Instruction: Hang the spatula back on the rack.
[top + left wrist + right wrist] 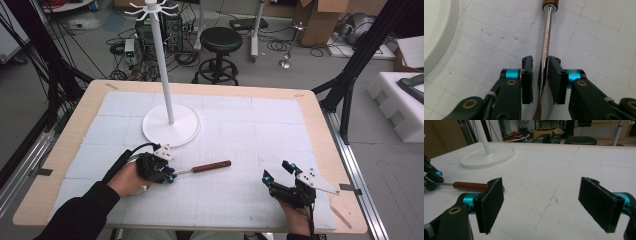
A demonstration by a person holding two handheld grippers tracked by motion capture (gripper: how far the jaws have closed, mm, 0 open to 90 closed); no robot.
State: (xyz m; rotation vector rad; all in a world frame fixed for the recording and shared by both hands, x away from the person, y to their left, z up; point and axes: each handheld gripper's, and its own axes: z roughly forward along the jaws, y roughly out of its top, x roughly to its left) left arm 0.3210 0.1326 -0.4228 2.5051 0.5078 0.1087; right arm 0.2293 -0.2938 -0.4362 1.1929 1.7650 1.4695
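A tool with a brown wooden handle (212, 165) and a thin metal shaft (546, 35) lies on the white mat, handle pointing right. My left gripper (170, 175) sits low at the shaft's left end, its jaws straddling the shaft. In the left gripper view the shaft runs between the pads (554, 75), close against the right one, with a thin white gap on the left. My right gripper (277, 171) rests near the front right of the mat, open wide, with nothing between its pads (490, 203). The right gripper view shows the handle (470, 186) off to its left.
A white stand with a round base (190, 137) and a tall pole (164, 60) topped by hooks rises at the mat's back middle. The wooden table edge (320, 130) frames the mat. A black stool (220, 40) and cables sit on the floor beyond.
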